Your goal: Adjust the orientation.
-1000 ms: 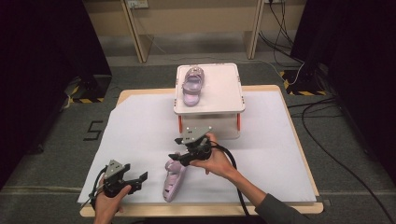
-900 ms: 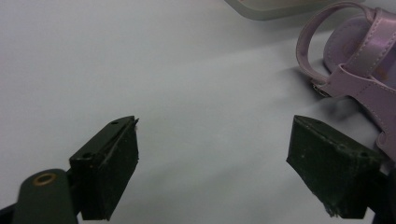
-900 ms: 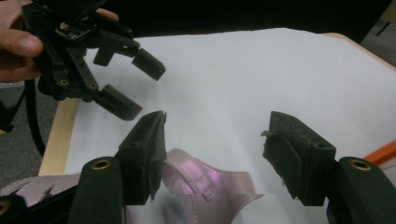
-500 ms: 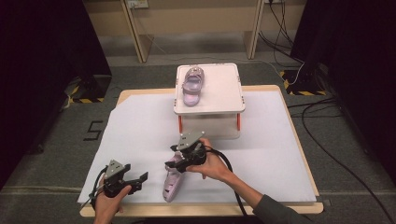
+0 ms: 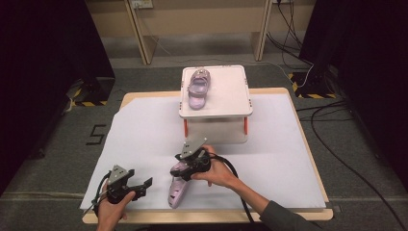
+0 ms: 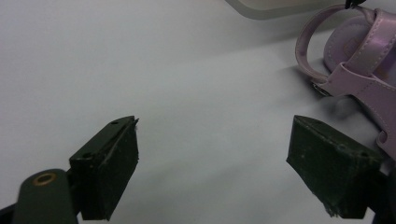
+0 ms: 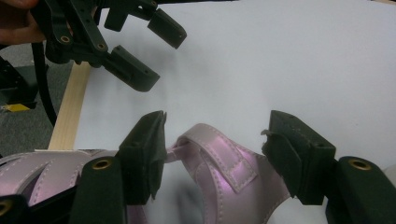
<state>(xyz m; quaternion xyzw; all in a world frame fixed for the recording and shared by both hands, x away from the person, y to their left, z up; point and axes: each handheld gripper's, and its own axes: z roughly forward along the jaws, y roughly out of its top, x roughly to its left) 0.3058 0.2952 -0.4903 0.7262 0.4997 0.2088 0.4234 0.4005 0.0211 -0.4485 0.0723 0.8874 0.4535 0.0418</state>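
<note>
White matte sheet: glossy lilac strappy sandal btw right gripper jaws.

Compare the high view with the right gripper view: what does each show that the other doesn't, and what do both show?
High view alone: the second pink sandal lying on the white raised platform, and the person's right hand over the near sandal.

Right gripper view alone: the right gripper close up, its jaws standing apart on either side of the near sandal's strap, which they have just closed in on, pads not yet pressing.

Shared: the near pink sandal on the white sheet, and the open left gripper.
</note>
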